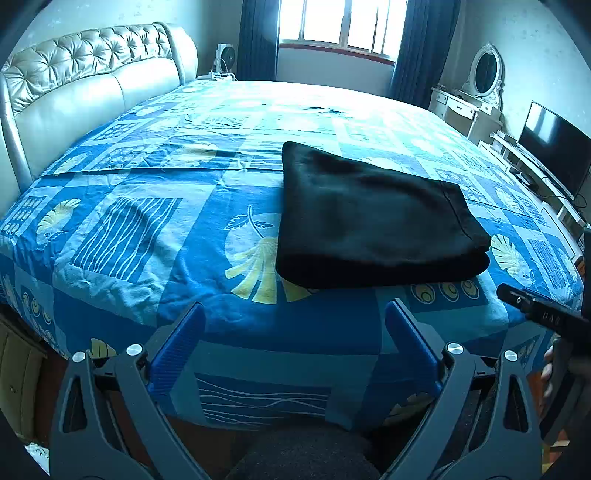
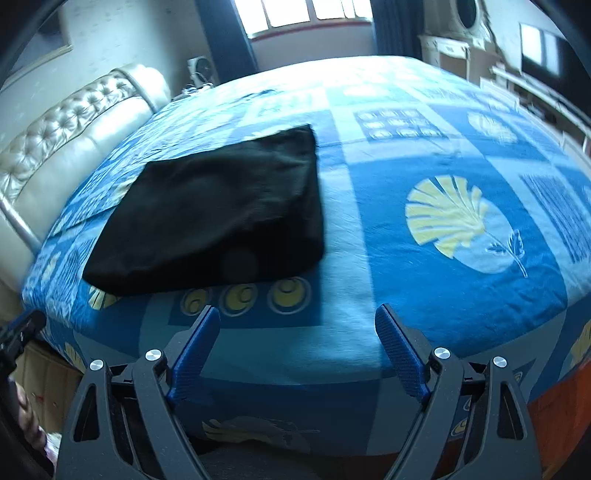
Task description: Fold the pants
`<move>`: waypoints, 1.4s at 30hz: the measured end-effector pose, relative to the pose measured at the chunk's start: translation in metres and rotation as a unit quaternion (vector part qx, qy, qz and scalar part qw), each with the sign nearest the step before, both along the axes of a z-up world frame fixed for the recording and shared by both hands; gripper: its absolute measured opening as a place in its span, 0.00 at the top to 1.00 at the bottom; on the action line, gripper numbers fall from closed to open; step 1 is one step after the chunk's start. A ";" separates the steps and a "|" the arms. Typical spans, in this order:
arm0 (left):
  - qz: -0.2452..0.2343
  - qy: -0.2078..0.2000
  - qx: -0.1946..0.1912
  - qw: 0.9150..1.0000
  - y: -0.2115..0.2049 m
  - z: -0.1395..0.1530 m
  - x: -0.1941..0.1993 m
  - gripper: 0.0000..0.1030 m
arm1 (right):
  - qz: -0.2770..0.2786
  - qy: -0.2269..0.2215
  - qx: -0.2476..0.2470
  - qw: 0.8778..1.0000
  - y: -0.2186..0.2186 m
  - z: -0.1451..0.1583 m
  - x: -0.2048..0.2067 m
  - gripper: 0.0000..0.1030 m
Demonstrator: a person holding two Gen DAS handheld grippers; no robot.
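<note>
The black pants (image 1: 373, 218) lie folded into a flat rectangle on the blue patterned bedspread (image 1: 147, 221), near the bed's front edge. They also show in the right wrist view (image 2: 218, 214), up and to the left. My left gripper (image 1: 295, 314) is open and empty, hovering at the bed's front edge, short of the pants and a little left of them. My right gripper (image 2: 297, 317) is open and empty, also back at the bed's edge, to the right of the pants. Part of the right gripper's body (image 1: 543, 314) shows at the right of the left wrist view.
A tufted cream headboard (image 1: 85, 85) runs along the bed's left side. A window with dark curtains (image 1: 343, 26) is at the far end. A dressing table with an oval mirror (image 1: 476, 88) and a TV on a low stand (image 1: 554, 155) stand along the right wall.
</note>
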State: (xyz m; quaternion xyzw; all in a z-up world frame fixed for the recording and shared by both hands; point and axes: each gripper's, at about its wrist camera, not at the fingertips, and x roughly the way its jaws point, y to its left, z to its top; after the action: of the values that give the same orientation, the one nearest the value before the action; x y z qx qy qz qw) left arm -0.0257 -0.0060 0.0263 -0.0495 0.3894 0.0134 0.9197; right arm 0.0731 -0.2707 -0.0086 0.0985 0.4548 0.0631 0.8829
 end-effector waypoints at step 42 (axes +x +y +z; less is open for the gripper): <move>-0.002 0.030 0.024 0.999 -0.011 -0.007 0.011 0.05 | 0.032 0.003 0.005 0.999 0.023 -0.003 -0.011 0.17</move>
State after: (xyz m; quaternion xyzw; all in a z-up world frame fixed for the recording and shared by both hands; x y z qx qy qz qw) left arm -0.0149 -0.0169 0.0195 -0.0263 0.4162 0.0226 0.9086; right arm 0.0617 -0.2474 -0.0112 0.0882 0.4602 0.0933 0.8785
